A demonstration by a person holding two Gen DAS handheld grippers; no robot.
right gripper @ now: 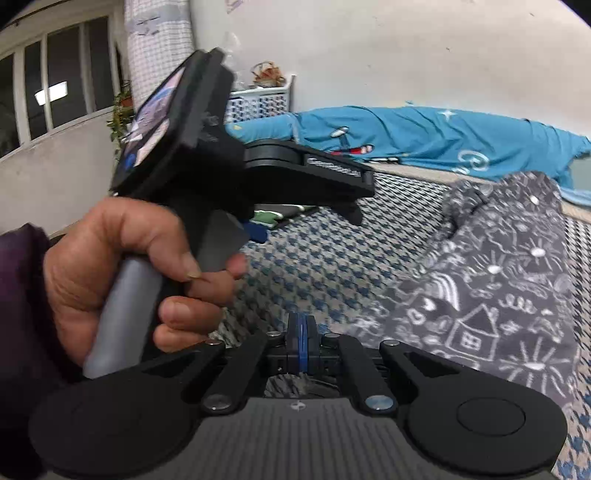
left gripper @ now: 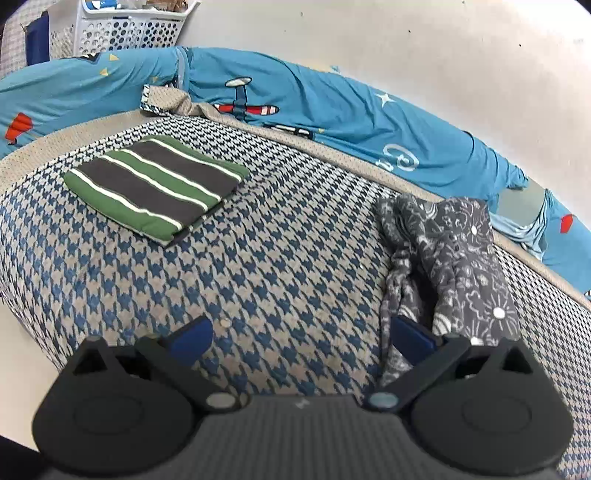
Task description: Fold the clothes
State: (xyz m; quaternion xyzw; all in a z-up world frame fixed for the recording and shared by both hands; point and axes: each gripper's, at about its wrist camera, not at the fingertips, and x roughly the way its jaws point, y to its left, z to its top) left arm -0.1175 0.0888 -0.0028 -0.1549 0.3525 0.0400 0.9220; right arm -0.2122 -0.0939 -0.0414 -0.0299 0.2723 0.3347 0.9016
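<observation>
A dark grey garment with white doodles [left gripper: 454,258] lies crumpled on the right of the houndstooth bedspread [left gripper: 277,266]. My left gripper [left gripper: 301,338] is open just above the spread, and its right fingertip [left gripper: 410,336] is at the garment's near edge. A folded green and grey striped garment [left gripper: 155,184] rests flat at the far left. In the right wrist view my right gripper [right gripper: 303,343] is shut, with no cloth showing between its pads. The doodle garment [right gripper: 498,295] spreads just to its right. A person's hand [right gripper: 110,277] holds the left gripper's handle on the left of this view.
A bunched blue quilt with cartoon planes [left gripper: 332,110] runs along the white wall behind the bed. A white perforated laundry basket [left gripper: 129,29] stands at the far left corner. The bed's edge drops off on the left [left gripper: 22,314]. Windows [right gripper: 55,92] are beyond the bed.
</observation>
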